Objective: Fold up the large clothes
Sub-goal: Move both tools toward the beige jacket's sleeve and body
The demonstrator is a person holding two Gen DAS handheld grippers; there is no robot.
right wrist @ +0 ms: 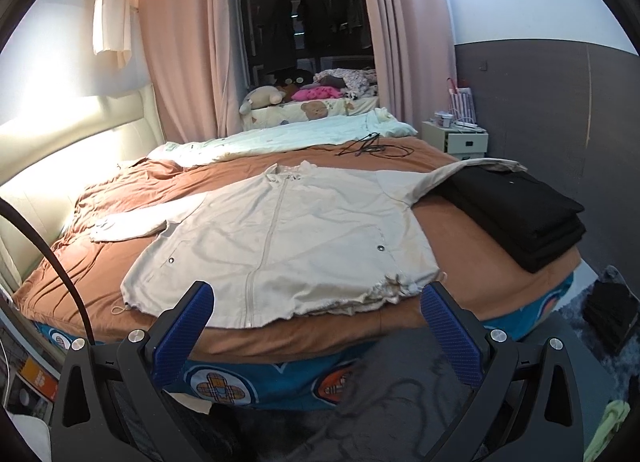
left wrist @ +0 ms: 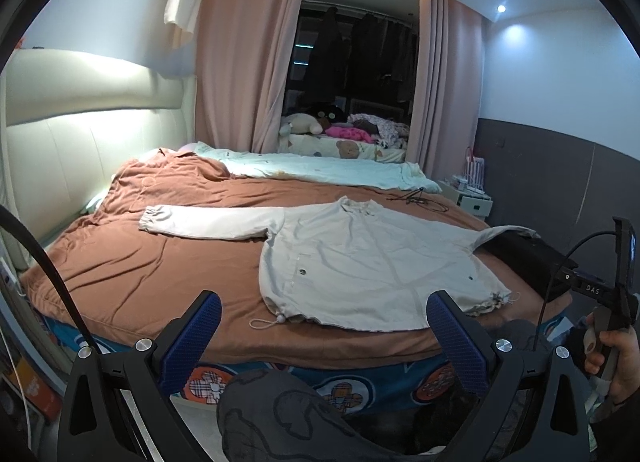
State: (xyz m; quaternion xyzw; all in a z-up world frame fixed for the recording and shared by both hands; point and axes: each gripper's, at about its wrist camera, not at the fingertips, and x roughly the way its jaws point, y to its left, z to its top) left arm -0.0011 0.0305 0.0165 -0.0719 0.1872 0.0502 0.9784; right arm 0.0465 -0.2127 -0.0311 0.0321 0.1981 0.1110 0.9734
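Jacket flat on bed, zipped; L hand-held gripper & R hand-held gripper both spread, holding nothing.

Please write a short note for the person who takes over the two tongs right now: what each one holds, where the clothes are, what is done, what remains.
Left tongs: open, empty, held before the near bed edge.
Right tongs: open, empty, also before the near edge.
The beige jacket lies flat and zipped on the brown blanket, hem toward you. One sleeve stretches out to the left. The other sleeve lies over the black folded clothes on the right side of the bed.
Done: the jacket is spread out; the black pile looks already folded.
Left: every fold of the jacket. I would probably start with the sleeves.
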